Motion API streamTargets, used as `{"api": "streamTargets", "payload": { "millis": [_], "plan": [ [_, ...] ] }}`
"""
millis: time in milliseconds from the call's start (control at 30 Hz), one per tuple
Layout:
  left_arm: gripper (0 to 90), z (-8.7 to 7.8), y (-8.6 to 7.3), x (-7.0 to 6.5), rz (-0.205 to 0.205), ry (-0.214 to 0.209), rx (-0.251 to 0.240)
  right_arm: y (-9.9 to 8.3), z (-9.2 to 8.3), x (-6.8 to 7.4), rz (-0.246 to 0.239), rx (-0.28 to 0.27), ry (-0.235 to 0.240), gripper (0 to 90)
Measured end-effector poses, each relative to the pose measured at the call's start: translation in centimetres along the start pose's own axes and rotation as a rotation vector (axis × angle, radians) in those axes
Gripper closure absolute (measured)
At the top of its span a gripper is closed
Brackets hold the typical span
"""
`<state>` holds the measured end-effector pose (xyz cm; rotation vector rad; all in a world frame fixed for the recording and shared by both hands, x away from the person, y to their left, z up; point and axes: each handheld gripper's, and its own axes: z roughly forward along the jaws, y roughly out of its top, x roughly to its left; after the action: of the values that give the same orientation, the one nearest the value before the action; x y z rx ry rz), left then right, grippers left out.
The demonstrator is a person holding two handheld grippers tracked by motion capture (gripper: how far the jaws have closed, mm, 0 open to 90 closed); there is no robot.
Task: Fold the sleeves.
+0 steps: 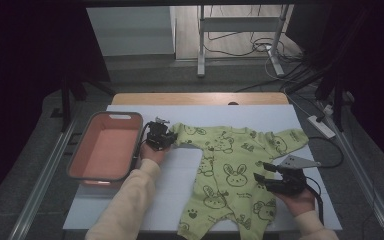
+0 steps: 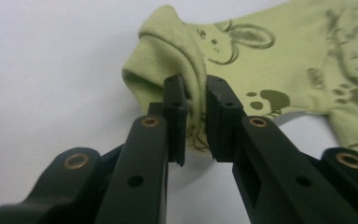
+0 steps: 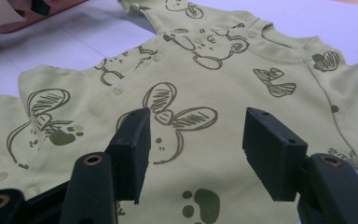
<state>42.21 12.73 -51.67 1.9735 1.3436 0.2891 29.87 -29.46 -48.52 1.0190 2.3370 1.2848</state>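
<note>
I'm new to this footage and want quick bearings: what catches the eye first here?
A light green baby romper printed with bunnies lies spread on the white table sheet. The left gripper pinches the romper's ribbed sleeve cuff, beside a pink plastic bin. The right gripper hovers open over the body.

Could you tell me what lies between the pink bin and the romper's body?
In the high view, the left hand-held gripper pinching the sleeve cuff, then bare white mat.

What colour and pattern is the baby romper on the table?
The romper is light green, printed with dark green rabbits, bears and paw prints; clearest in the right gripper view.
</note>
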Motion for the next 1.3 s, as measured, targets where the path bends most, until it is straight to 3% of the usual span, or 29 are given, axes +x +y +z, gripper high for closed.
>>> {"api": "streamTargets", "payload": {
  "millis": [267, 600, 800, 1167, 1300],
  "plan": [
    [78.4, -1.6, 0.4, -1.0, 0.040, -0.010, -0.052, 0.0, -0.4, -0.3, 0.024, -0.018, -0.025, 41.8],
    [78.3, -2.3, 1.4, -3.1, 0.059, -0.080, -0.096, 0.0, -0.4, -0.5, 0.029, -0.018, -0.030, 41.5],
    [78.3, -2.3, 1.9, -4.2, 0.064, -0.124, -0.114, -0.1, -0.3, -0.6, 0.034, -0.015, -0.032, 41.5],
    [78.4, -2.0, 2.1, -5.1, 0.066, -0.166, -0.122, 0.0, 0.0, -0.8, 0.048, -0.020, -0.025, 41.5],
    [78.3, -1.6, 2.3, -5.6, 0.076, -0.201, -0.130, 0.0, 0.0, -1.0, 0.059, -0.028, -0.031, 41.5]
  ]
}}
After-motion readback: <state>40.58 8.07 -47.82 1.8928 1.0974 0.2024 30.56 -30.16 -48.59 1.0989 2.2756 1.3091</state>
